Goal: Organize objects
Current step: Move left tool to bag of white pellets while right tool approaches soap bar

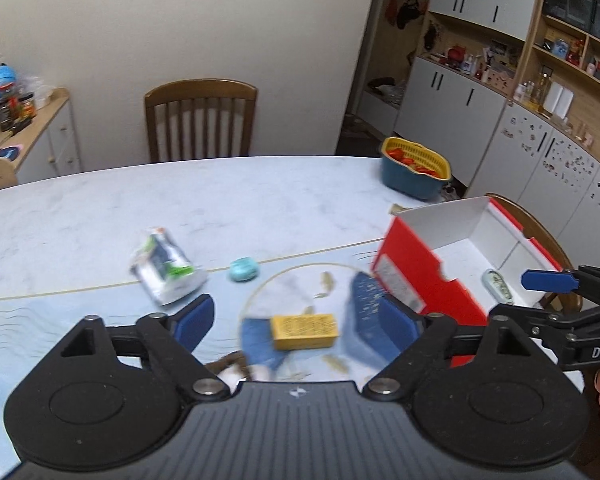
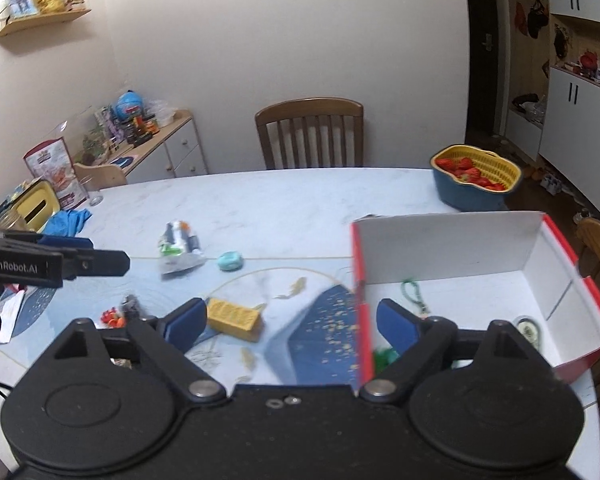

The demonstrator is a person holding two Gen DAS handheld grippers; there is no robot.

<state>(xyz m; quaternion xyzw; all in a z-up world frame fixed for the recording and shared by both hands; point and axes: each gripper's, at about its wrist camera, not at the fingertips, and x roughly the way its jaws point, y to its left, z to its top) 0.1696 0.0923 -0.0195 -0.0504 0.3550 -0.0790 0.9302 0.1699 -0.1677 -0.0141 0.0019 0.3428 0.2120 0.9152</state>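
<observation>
the yellow box (image 1: 305, 331) is framed between the parted, empty fingers of the left gripper (image 1: 296, 320); descent and closure are judged next, then transfer into the red carton (image 2: 452, 280), over which the right gripper (image 2: 288, 320) hangs parted and empty.

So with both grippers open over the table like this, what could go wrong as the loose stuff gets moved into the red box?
1. The yellow box lies close to the red box wall; the left gripper, open above it, could knock that wall while closing.
2. The right gripper straddles the same wall, so lowering it might tip or shove the box, which sits near the table edge.
3. The foil packet looks crumpled and may slip from a pinch.
</observation>
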